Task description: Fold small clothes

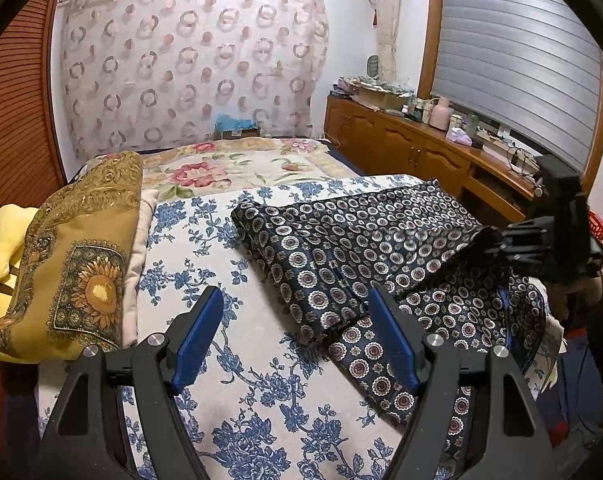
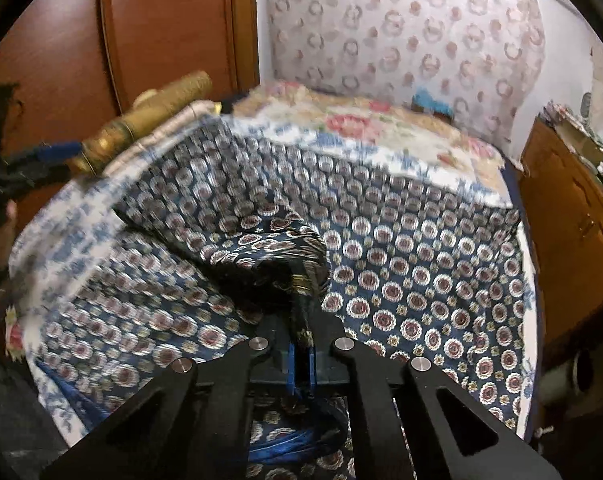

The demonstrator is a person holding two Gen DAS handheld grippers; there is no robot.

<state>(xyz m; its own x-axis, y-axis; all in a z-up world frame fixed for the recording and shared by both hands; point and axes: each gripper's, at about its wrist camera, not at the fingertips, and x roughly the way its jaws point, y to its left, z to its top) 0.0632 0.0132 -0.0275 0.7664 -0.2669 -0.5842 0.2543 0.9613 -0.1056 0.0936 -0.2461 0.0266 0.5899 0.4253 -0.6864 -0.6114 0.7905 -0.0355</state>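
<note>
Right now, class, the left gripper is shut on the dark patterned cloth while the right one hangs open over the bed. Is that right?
No, the sides are swapped. In the right wrist view the right gripper is shut on the dark patterned cloth; in the left wrist view the left gripper hangs open over the bed.

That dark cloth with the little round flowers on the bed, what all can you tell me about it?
The dark cloth is navy, printed all over with rows of white-and-maroon rosettes, and looks thin and silky with blue fringe at one end. It lies partly folded on the blue-flowered bedspread, one layer over another. The right gripper is shut on a bunched corner of it; the left gripper hangs open beside it.
</note>
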